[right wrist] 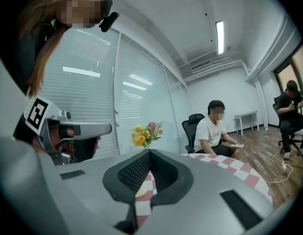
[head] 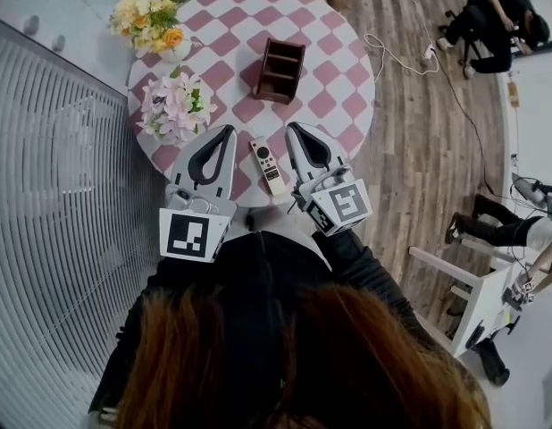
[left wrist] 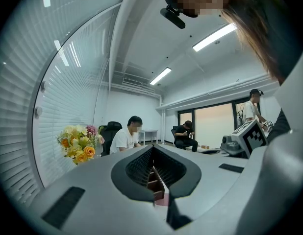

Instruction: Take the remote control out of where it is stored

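Observation:
A pale remote control (head: 269, 164) lies flat on the pink-checked round table (head: 343, 79) near its front edge. It is outside the brown wooden holder (head: 279, 70), which stands at the table's middle. My left gripper (head: 230, 130) hangs above the table just left of the remote, its jaws shut with nothing between them. My right gripper (head: 292, 128) is just right of the remote, also shut and empty. In the left gripper view the holder (left wrist: 155, 182) shows through the gap below the closed tips (left wrist: 152, 148). The right gripper view shows closed tips (right wrist: 149, 152) over the checked cloth.
Two flower bouquets (head: 176, 105) (head: 151, 21) stand on the table's left side, next to window blinds (head: 53, 195). A person in a white shirt (right wrist: 215, 126) sits at the far side. A cable (head: 397, 56) lies on the wood floor, and a white chair (head: 464, 284) stands at the right.

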`<state>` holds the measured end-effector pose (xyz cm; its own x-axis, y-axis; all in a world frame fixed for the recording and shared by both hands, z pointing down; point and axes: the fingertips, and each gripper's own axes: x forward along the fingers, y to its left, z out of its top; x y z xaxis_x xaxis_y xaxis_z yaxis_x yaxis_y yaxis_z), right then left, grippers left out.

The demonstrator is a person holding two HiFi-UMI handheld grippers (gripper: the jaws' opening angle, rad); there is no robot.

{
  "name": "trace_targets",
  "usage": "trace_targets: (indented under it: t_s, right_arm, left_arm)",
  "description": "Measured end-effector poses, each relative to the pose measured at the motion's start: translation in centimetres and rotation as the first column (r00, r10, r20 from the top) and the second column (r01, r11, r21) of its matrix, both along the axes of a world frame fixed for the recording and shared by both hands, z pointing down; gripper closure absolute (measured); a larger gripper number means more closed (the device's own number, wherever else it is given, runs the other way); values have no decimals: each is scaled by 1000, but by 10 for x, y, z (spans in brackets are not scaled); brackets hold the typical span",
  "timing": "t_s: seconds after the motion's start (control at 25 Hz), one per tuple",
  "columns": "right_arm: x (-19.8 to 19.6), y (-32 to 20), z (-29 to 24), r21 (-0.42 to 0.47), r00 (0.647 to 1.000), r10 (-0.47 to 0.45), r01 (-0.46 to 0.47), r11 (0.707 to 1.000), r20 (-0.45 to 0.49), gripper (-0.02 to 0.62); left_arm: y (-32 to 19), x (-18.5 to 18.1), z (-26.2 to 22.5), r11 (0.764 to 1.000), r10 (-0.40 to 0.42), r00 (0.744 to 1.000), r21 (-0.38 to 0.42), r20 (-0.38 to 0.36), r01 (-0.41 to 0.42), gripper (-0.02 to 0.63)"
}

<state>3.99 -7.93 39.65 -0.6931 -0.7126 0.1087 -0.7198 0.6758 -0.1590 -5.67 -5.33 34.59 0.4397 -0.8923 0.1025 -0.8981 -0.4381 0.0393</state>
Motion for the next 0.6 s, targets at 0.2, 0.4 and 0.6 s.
trace_targets:
  t_s: [0.2, 0.4, 0.6]
  right_arm:
    - [5, 11, -38, 46, 1000, 12, -13, 999, 24, 580]
    - [3, 12, -64, 95, 1000, 9, -12, 995, 24, 580]
    - [-4, 13, -67, 99, 1000, -9, 8, 995, 3, 581]
  left_arm:
    - [1, 2, 0, 1000, 5, 1000, 0, -9, -5, 597]
    - [0, -3, 1, 1000, -1, 1000, 1, -5, 1, 597]
    - [1, 0, 2, 1000, 7, 1000, 2, 3, -7, 597]
